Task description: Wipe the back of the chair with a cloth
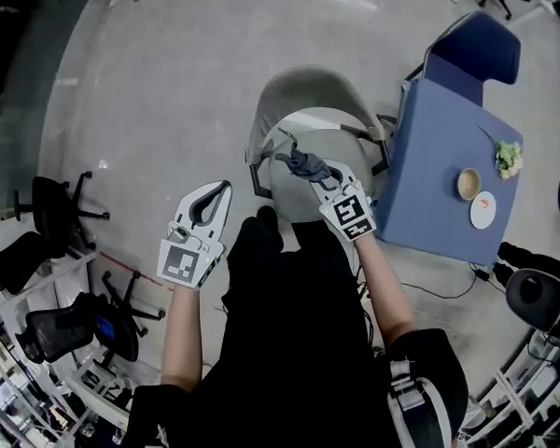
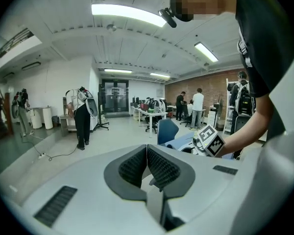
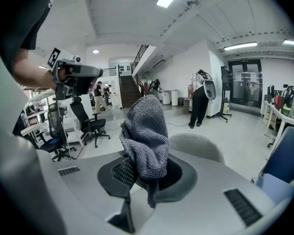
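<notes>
A grey chair with a curved back stands below me on the floor. My right gripper hovers over its seat, shut on a dark grey cloth. In the right gripper view the cloth bunches up from between the jaws, and the chair's back shows behind it. My left gripper is raised to the left of the chair with nothing in it. In the left gripper view its jaws meet at the tips, shut.
A blue table stands right of the chair, with a bowl, a plate and a small plant. A blue chair sits behind it. Black office chairs line the left. People stand farther off.
</notes>
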### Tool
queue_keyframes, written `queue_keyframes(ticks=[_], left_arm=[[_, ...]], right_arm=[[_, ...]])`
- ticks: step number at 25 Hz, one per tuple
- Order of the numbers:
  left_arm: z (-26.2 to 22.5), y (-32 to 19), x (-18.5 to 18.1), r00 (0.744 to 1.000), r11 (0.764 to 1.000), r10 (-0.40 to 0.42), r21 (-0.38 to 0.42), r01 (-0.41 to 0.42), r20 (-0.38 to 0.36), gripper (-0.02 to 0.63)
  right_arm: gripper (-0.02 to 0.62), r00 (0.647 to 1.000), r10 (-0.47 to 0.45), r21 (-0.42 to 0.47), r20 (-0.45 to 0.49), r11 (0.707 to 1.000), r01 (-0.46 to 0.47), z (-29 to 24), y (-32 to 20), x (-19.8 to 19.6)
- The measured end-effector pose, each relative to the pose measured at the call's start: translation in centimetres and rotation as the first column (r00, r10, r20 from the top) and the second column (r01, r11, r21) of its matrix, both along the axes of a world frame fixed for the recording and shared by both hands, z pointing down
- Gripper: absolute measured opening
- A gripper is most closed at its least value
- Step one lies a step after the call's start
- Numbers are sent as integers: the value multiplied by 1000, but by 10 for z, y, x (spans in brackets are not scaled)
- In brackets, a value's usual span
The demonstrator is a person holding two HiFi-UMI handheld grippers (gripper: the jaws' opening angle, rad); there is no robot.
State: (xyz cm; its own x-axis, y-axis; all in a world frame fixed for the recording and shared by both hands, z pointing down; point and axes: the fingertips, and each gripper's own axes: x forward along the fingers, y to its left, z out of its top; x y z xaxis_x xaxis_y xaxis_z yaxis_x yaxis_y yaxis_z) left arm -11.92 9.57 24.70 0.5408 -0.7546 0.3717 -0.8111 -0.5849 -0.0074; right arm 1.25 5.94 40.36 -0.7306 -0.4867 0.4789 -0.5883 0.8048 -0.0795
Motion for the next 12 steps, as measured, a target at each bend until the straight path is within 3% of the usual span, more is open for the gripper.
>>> queue_keyframes(ticks=[3, 7, 12], left_arm=[[3, -12, -2, 997, 999, -43, -5, 43, -60, 25], [25, -35, -15, 998, 998, -49, -31, 48, -39, 25], [48, -68, -18, 994, 997, -71, -20, 70, -79, 25]], right_arm=[[84, 1000, -22, -8, -13, 1000, 22, 15, -24, -9], [84, 999, -31, -7, -27, 999, 31, 41, -58, -26], [84, 995, -77, 3, -69, 997, 77, 82, -85, -44]])
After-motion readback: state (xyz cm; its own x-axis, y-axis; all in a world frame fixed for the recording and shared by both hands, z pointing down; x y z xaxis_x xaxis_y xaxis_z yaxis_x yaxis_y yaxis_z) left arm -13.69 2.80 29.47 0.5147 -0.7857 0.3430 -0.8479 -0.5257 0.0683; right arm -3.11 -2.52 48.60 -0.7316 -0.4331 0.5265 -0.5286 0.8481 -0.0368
